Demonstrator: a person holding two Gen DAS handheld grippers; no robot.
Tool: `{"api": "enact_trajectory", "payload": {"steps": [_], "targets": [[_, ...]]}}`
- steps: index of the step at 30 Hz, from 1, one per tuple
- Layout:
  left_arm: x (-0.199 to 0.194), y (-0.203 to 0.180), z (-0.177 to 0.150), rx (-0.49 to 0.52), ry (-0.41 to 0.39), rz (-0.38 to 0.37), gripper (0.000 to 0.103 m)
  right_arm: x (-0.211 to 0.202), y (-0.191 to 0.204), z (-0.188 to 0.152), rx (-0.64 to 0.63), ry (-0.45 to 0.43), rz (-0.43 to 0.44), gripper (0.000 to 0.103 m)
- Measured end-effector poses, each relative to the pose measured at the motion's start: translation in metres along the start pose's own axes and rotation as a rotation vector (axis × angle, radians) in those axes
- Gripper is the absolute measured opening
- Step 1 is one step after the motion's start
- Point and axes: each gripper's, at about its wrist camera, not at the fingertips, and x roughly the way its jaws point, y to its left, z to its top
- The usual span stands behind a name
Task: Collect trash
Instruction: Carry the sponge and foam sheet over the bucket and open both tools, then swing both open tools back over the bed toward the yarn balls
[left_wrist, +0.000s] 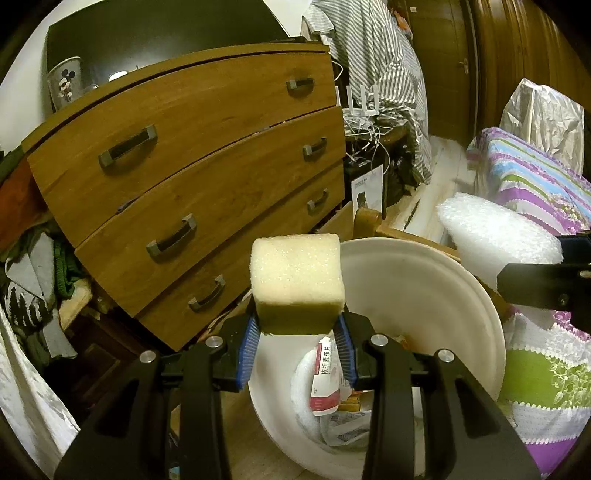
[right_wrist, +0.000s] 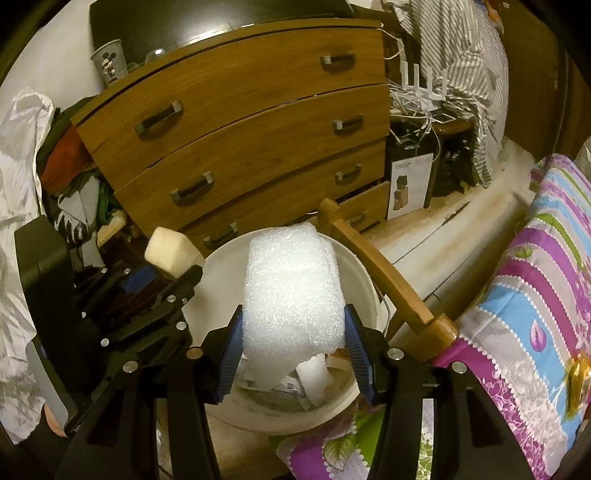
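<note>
While my left claw (left_wrist: 297, 332) pinches the yellow sponge (left_wrist: 297, 280) and my right claw (right_wrist: 293, 347) clamps the white foam roll (right_wrist: 293, 291) above the bin (left_wrist: 443, 280), the roll may catch the rim, I think.

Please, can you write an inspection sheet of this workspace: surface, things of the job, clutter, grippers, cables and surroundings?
Surface: pale wooden floor; no table seen.
Job's things: white bin already holding paper wrappers; yellow sponge block; white foam sheet.
Clutter: pile of clothes left of the drawers; cardboard box on the floor.
Grippers: left gripper shut on the sponge block above the bin; right gripper shut on the foam sheet above the bin.
Cables: tangle of white cables beside the drawers, under a white router.
Surroundings: wooden chest of drawers, Mickey cup on top; wooden chair arm; floral bedding; striped cloth.
</note>
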Motion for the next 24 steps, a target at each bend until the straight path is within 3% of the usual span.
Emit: {"api": "enact_trajectory", "payload": {"steps": [3, 5, 18, 21, 24], "targets": [[0.006, -0.001, 0.001, 0.012, 0.015, -0.004, 0.038, 0.006, 0.001, 0.002, -0.016, 0.011, -0.007, 0.071], [0.01, -0.001, 0.0, 0.011, 0.032, 0.003, 0.054, 0.008, -0.001, 0.002, -0.014, -0.001, -0.022, 0.072], [0.017, 0.001, -0.004, -0.01, 0.053, 0.015, 0.055, 0.015, -0.022, -0.007, 0.019, -0.002, -0.041, 0.071], [0.011, 0.001, -0.005, -0.045, 0.041, 0.003, 0.062, 0.002, -0.022, -0.016, 0.015, -0.069, -0.079, 0.071], [-0.005, -0.012, -0.011, -0.068, -0.001, -0.003, 0.069, -0.023, -0.017, -0.039, -0.034, -0.206, -0.191, 0.072]]}}
